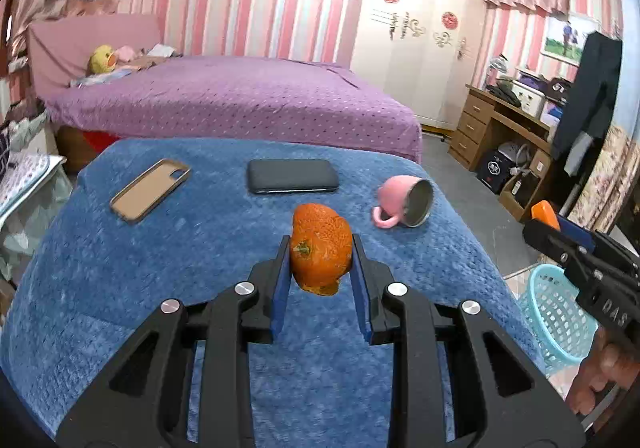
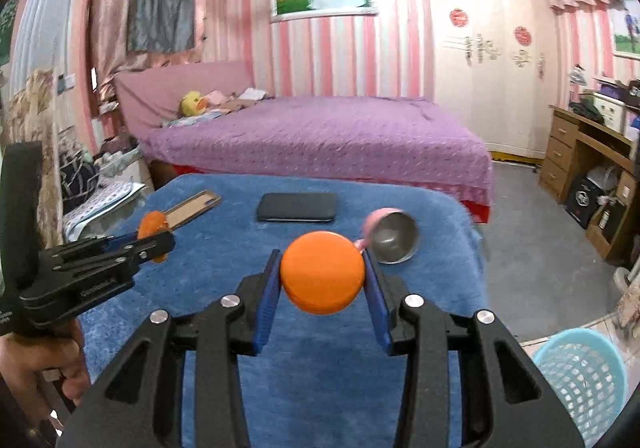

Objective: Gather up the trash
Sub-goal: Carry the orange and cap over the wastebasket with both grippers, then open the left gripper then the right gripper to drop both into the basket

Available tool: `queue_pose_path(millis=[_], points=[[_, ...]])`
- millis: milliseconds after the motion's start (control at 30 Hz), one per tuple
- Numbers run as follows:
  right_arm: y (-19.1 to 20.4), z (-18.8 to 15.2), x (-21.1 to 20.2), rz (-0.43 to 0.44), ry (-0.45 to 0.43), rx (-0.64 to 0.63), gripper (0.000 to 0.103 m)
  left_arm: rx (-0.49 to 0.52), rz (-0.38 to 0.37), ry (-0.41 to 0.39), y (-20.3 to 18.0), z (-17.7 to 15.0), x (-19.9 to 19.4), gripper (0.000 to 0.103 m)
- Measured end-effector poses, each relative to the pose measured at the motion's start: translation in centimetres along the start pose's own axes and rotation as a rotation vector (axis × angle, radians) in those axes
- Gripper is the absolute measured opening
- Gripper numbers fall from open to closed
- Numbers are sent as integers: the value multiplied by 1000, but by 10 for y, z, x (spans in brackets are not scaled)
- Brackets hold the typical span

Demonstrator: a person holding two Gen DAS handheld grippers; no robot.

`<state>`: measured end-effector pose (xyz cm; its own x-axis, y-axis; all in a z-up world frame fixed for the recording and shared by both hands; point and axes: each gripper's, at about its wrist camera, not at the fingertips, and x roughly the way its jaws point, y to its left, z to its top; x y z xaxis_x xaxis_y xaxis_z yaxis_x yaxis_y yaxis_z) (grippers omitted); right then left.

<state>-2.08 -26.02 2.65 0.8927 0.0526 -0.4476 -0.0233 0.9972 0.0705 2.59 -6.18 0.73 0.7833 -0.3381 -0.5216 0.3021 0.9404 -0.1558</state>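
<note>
The left gripper point(image 1: 320, 260) is partly closed, its blue pads pressed on either side of a rough, wrinkled piece of orange peel point(image 1: 320, 252) with a green stem nub, held clear above the fuzzy blue cloth-covered table point(image 1: 120, 288). The right gripper point(image 2: 322, 274) stands a little wider and clamps a smooth, round orange plastic lid point(image 2: 322, 272) edge to edge, also lifted off the cloth. On the table in the left wrist view, a tan phone case with a dark rim point(image 1: 150, 189) lies at ten o'clock of the peel, a flat dark grey phone point(image 1: 292, 175) at twelve, and a tipped pink mug with a steel lining point(image 1: 404, 201) at two. A pale blue plastic mesh basket point(image 2: 580, 376) stands on the floor at four o'clock of the lid, beside the table's corner.
</note>
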Motion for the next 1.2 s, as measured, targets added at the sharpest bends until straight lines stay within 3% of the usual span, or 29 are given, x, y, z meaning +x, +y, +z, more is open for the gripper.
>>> queue_pose_path(millis=[500,733,967,1200], points=[[-119,4,-63,-220,-97,157,40,116,-71,4,-99,6,18,27],[-169,-3,-92,-330,-119,207,40,172,-192,18,-181,3,32,27],[-223,-16,-129,-443,-163,308,40,250,-324,51,-270,-19,36,26],[-242,-18,-134,-471,-172,328,40,316,-385,76,-322,-35,39,30]])
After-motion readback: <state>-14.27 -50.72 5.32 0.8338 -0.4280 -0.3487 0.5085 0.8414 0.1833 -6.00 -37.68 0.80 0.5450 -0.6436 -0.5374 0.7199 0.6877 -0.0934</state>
